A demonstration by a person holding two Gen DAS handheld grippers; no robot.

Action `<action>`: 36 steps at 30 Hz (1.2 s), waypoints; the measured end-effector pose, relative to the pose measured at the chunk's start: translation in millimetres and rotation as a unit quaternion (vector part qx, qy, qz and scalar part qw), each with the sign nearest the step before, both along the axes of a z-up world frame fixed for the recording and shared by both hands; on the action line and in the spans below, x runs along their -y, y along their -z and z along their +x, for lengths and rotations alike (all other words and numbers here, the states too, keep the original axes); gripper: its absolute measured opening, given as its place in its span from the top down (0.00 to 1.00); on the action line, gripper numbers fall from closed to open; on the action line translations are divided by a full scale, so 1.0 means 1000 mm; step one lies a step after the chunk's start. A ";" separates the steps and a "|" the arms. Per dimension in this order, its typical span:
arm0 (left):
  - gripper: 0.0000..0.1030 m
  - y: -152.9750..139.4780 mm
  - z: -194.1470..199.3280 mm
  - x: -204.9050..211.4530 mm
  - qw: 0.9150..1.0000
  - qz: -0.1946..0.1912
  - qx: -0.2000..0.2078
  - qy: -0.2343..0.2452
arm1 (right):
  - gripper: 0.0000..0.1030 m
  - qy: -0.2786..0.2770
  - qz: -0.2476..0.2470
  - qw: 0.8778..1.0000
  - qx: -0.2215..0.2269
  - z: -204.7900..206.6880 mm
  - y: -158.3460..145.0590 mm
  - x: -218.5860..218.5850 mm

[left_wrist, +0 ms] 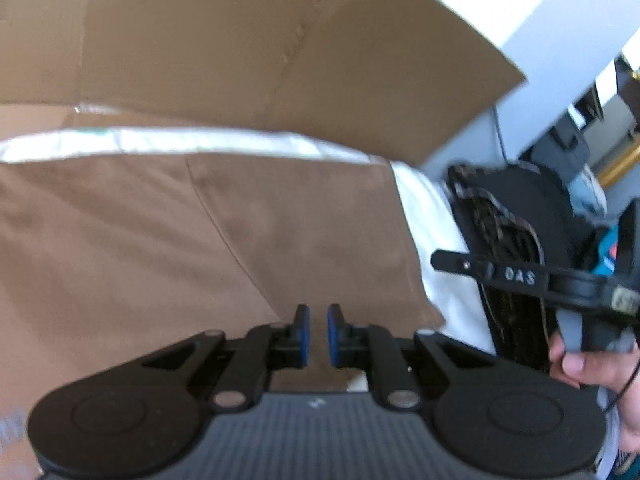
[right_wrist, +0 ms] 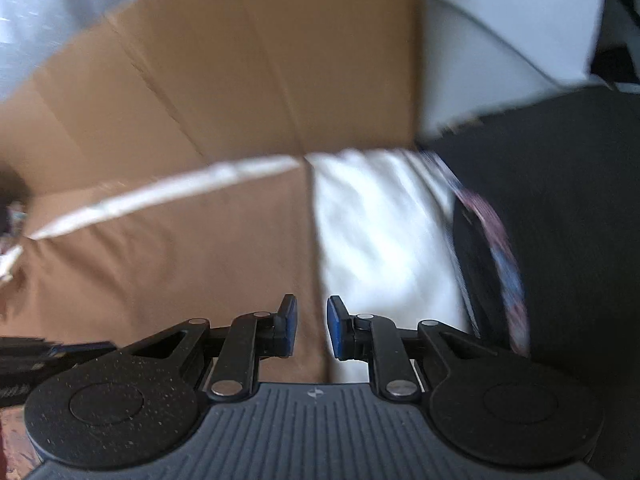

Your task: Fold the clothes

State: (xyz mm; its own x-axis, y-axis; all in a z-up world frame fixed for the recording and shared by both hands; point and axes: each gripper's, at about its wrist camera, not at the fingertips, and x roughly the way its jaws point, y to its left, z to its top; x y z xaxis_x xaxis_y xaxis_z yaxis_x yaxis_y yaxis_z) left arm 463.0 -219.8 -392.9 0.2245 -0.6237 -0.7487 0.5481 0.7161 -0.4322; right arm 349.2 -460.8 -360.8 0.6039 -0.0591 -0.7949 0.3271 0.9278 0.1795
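A brown garment (left_wrist: 180, 248) lies spread flat on a white sheet (left_wrist: 440, 232); its straight right edge shows in the right wrist view (right_wrist: 168, 264). My left gripper (left_wrist: 318, 336) hovers over the garment's near part, its blue pads nearly together with nothing between them. My right gripper (right_wrist: 312, 328) hangs above the garment's right edge where brown meets the white sheet (right_wrist: 380, 220); its jaws stand apart and empty. One finger of the right gripper (left_wrist: 464, 265) also shows in the left wrist view, held by a hand (left_wrist: 588, 364).
A big cardboard sheet (left_wrist: 240, 40) stands behind the garment, seen again in the right wrist view (right_wrist: 240, 80). To the right of the white sheet lies a black item with a patterned edge (right_wrist: 560, 220), (left_wrist: 520, 216). White furniture (left_wrist: 560, 20) rises at the back right.
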 end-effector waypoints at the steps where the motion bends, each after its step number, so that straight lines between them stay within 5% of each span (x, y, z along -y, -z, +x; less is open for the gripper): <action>1: 0.91 0.000 0.004 0.001 1.000 0.005 0.011 0.002 | 0.78 -0.011 -0.001 1.000 0.006 0.004 -0.001 -0.002; 5: 0.91 0.003 0.022 0.003 0.998 0.036 0.052 0.010 | 0.77 -0.048 -0.014 0.999 0.014 0.023 0.004 -0.007; 16: 0.91 0.020 0.071 0.011 0.994 0.076 0.077 0.010 | 0.77 -0.060 -0.039 0.997 0.004 0.055 0.027 -0.002; 36: 0.93 0.024 0.118 0.041 0.988 0.095 0.109 0.048 | 0.81 -0.069 -0.087 0.994 0.019 0.086 0.034 0.010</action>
